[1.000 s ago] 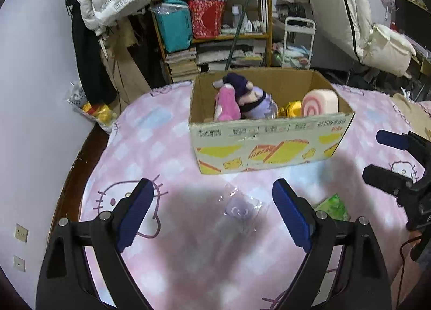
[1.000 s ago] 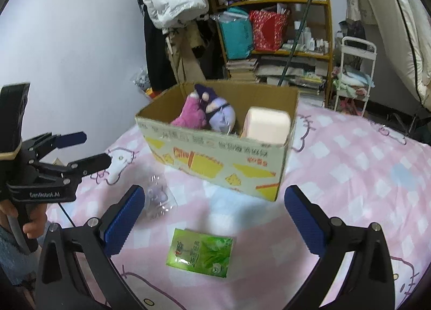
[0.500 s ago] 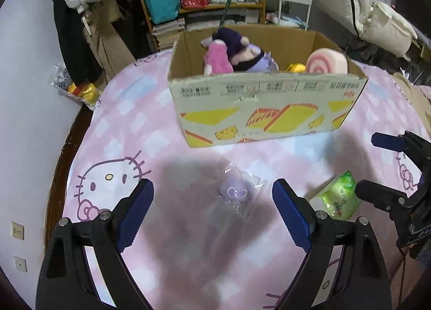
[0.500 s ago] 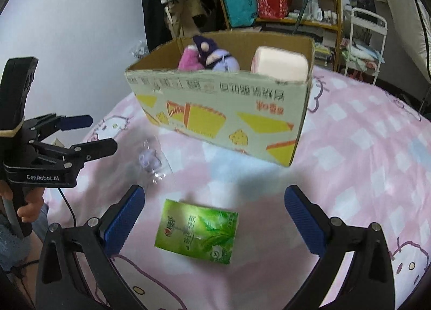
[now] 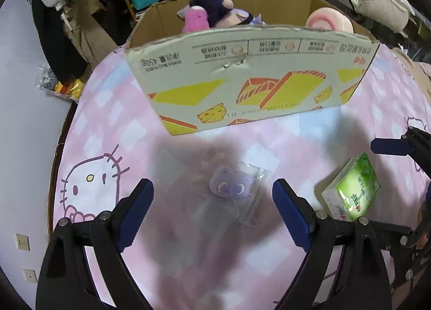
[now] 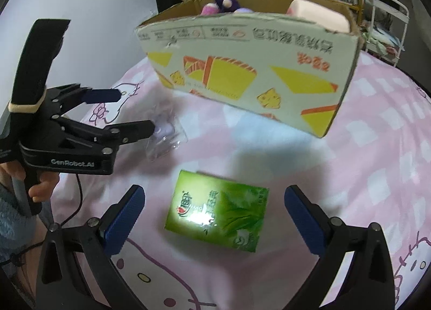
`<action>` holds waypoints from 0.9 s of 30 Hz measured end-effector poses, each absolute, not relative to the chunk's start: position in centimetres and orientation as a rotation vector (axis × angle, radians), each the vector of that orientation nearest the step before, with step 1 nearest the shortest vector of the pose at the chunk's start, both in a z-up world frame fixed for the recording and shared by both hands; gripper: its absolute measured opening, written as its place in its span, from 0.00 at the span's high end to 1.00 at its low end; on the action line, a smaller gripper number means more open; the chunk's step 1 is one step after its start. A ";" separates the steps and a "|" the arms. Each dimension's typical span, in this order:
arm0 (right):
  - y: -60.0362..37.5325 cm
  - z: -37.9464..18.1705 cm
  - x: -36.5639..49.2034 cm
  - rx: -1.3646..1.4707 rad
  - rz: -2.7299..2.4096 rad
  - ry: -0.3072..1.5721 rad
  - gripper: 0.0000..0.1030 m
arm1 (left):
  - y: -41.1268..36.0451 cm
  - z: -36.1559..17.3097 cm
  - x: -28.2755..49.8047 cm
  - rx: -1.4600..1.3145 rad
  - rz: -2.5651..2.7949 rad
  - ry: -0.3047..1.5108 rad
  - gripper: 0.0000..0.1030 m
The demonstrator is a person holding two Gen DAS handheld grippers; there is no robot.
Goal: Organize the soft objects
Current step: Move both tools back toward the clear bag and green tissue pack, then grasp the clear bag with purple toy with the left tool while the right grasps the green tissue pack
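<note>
Spread wide beneath everything, a pink checked bedsheet (image 5: pixel 113 132) with cartoon cat faces, covering a bed. On it, toward the far side, a cardboard box (image 5: pixel 250 81) printed with yellow and orange cheese shapes, its top open. Inside the box, a dark purple plush (image 5: pixel 215 10) beside a pink plush (image 5: pixel 195 20), and at the other end a pink swirl-roll cushion (image 5: pixel 330 20) peeking over the rim.

Nearer than the box, lying flat on the sheet, a green tissue pack (image 6: pixel 218 211) with a leaf print — glare across its middle. To its left in the right wrist view, well apart from it, a small purple plush charm (image 5: pixel 229 184) sealed in a clear plastic bag, also flat on the sheet and just in front of the box.

Left claw (image 5: pixel 212 196) spread wide over the bagged charm, blue pads either side of it and clear of it, gripping nothing. Right claw (image 6: pixel 214 211) likewise gaping over the tissue pack, pads well off both ends, nothing held. At the left edge of the right wrist view, a hand (image 6: pixel 40 188) wrapped around the left claw's black handle, a grey-blue sleeve below it.
</note>
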State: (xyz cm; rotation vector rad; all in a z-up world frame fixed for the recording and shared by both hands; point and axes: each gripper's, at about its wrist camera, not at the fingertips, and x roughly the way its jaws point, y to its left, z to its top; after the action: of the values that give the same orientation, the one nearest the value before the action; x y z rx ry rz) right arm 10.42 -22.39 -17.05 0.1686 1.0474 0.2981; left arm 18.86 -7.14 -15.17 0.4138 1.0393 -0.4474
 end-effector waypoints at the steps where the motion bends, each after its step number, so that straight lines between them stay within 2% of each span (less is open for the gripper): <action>1: -22.2 -17.1 10.4 0.170 0.303 1.051 0.00 | -7.2 -15.3 18.9 0.415 -0.451 1.042 0.14; 10: -21.4 -18.8 10.9 0.128 0.268 1.117 0.00 | -7.7 -17.4 20.1 0.423 -0.494 1.104 0.14; 15: -21.6 -19.8 11.4 0.129 0.235 1.155 0.06 | -7.9 -18.4 20.3 0.451 -0.505 1.114 0.14; 17: -21.6 -19.9 11.7 0.132 0.237 1.159 0.11 | -8.1 -18.6 20.4 0.458 -0.512 1.113 0.14; 27: -22.1 -19.9 11.6 0.135 0.224 1.166 0.11 | -9.6 -20.2 20.2 0.527 -0.547 1.070 0.14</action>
State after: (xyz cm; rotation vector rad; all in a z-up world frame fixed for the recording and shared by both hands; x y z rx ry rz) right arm 11.63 -22.07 -19.95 0.1349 1.1659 0.2242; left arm 20.22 -9.64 -20.20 0.5274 1.0701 -0.5466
